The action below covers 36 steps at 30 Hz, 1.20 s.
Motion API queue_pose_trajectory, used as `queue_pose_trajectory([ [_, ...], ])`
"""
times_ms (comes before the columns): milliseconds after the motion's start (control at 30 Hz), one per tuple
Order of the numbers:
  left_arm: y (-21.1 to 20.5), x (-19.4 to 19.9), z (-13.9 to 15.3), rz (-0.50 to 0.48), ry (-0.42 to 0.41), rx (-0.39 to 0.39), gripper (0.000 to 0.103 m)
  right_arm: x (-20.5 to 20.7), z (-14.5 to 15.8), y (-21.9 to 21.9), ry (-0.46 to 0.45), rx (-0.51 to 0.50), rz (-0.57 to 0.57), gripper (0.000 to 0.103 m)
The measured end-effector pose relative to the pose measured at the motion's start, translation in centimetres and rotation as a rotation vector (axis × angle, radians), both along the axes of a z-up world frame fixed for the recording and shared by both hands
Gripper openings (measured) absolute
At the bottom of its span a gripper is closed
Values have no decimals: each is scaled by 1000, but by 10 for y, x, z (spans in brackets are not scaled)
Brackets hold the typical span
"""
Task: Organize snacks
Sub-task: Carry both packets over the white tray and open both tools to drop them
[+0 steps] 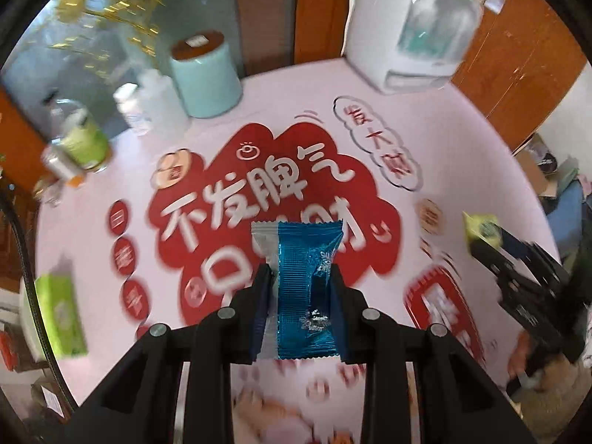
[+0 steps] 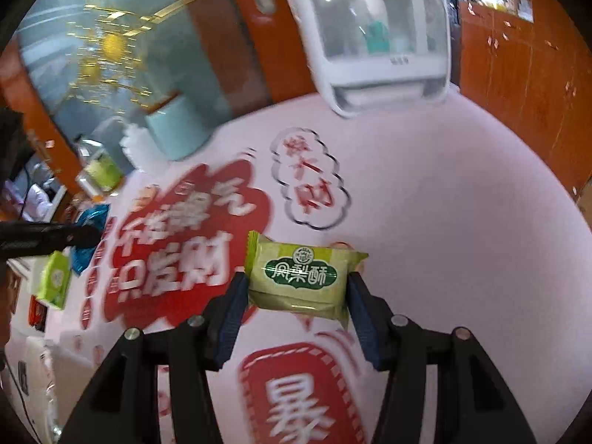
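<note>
On my left, the left gripper [image 1: 300, 281] is clamped narrow on a blue foil snack packet [image 1: 309, 288], which stands on end between the pads, clear of the pink printed tablecloth [image 1: 462, 140] below. Left of it a green tissue pack [image 1: 61, 318] lies near the table edge, and bottles [image 1: 83, 140] and a pale blue canister [image 1: 207, 77] stand at the far left side.

Moving right, the white container with a clear front [image 2: 373, 37] sits at the back of the table; I judge it the likely place for the snacks, though nothing here confirms that.

On the right, the right gripper [image 2: 296, 281] holds a green pineapple-cake packet [image 2: 301, 277] at a middling width, pads pressed on its two short ends, label facing up, lifted off the cloth.

So both pickups look done. No other loose snacks show on the cloth. What remains, as I read it, is carrying both packets to their place and releasing them.
</note>
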<state>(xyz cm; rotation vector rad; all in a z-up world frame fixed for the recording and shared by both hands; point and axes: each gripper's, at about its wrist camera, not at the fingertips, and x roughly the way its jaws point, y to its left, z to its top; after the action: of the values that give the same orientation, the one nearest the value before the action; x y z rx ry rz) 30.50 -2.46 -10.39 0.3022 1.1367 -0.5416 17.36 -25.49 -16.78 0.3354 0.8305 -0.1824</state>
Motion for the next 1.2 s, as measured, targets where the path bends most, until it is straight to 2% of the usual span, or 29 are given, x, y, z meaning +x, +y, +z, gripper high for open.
queue_pose_trajectory([
  [100, 48, -50, 44, 23, -11, -63, 28, -20, 31, 33, -44, -22, 48, 54],
  [233, 108, -125, 73, 77, -44, -94, 28, -52, 69, 90, -97, -52, 139, 54],
  [367, 166, -183, 74, 161, -137, -16, 28, -84, 92, 151, -128, -72, 230, 54],
  [500, 225, -223, 63, 283, -176, -1, 28, -109, 101, 216, -139, -60, 346, 54],
  [633, 279, -243, 48, 423, -173, -16, 28, -120, 98, 272, -108, -64, 456, 54],
  [767, 312, -250, 39, 497, -143, -68, 28, -123, 95, 321, -61, -101, 551, 55],
  [1000, 326, -261, 48, 507, -192, -81, 28, -121, 117, 364, -98, -141, 584, 55],
  [1200, 326, -266, 60, 498, -233, -94, 28, -117, 141, 374, -148, -172, 565, 55],
])
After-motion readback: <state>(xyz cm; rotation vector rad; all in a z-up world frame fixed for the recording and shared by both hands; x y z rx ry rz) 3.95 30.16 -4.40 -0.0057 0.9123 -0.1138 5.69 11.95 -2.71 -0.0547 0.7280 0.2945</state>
